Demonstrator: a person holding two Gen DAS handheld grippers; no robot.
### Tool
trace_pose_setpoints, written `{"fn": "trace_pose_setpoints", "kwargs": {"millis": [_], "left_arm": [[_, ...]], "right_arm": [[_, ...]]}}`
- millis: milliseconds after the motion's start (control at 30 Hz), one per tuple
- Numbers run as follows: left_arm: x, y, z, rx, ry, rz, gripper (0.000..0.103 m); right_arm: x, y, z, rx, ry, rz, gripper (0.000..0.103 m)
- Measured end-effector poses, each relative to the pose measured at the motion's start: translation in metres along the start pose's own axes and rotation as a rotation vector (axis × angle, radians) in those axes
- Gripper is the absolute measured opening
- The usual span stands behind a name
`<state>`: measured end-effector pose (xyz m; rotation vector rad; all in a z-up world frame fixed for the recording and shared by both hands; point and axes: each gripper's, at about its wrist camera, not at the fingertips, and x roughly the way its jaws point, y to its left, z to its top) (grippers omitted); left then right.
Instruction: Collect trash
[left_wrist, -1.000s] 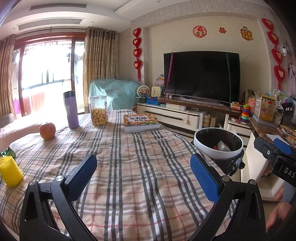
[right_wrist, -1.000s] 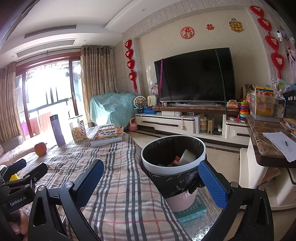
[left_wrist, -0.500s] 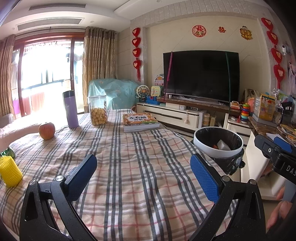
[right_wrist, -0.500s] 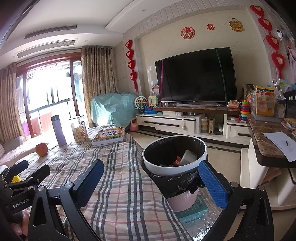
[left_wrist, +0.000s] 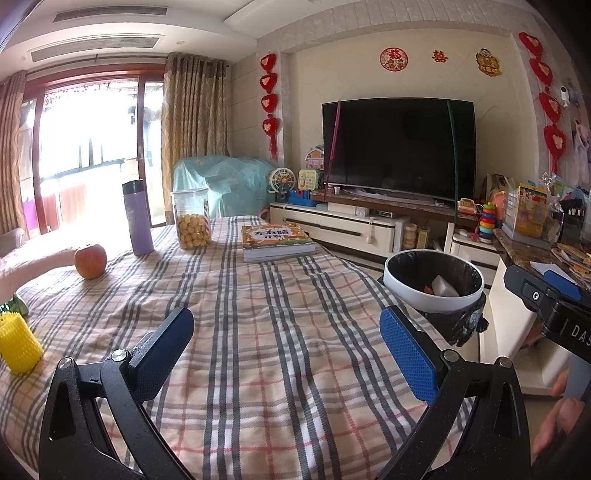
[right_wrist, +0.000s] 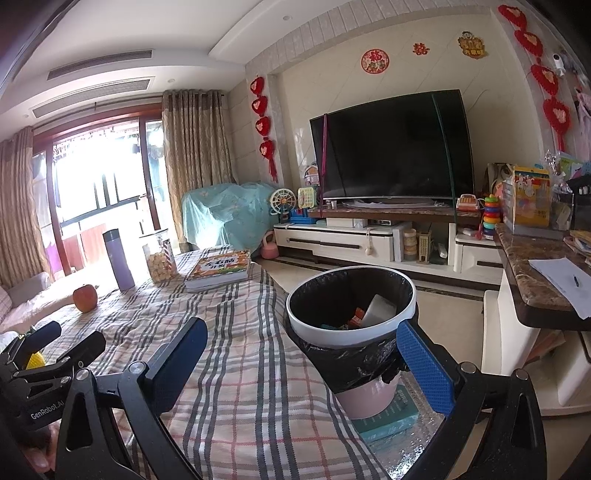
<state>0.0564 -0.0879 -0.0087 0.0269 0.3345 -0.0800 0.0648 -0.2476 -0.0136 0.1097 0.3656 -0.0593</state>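
Plaid-covered counter (left_wrist: 258, 332) is stretching ahead, both tongs hovering wide apart and empty: left tongs (left_wrist: 284, 350), right tongs (right_wrist: 301, 365). The trash bin (right_wrist: 351, 325) is sitting beside the counter's edge, scraps lying inside.

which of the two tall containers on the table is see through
The clear jar holding small yellow balls, standing right of the purple flask. You can see its contents through the wall; the purple flask is opaque with a dark cap.

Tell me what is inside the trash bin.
The trash bin has a black liner and holds a white block and small orange and teal scraps. Anything lower is hidden by the rim.
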Motion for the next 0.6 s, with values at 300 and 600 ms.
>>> {"fn": "trace_pose_setpoints", "kwargs": {"millis": [300,600], "left_arm": [[0.004,0.001,-0.001,0.012,0.004,-0.009,0.103],[0.008,0.007,0.000,0.000,0.005,-0.011,0.103]], "right_arm": [[0.007,0.000,0.001,0.002,0.019,0.018,0.103],[0.018,-0.002,0.002,0.008,0.052,0.032,0.103]]}}
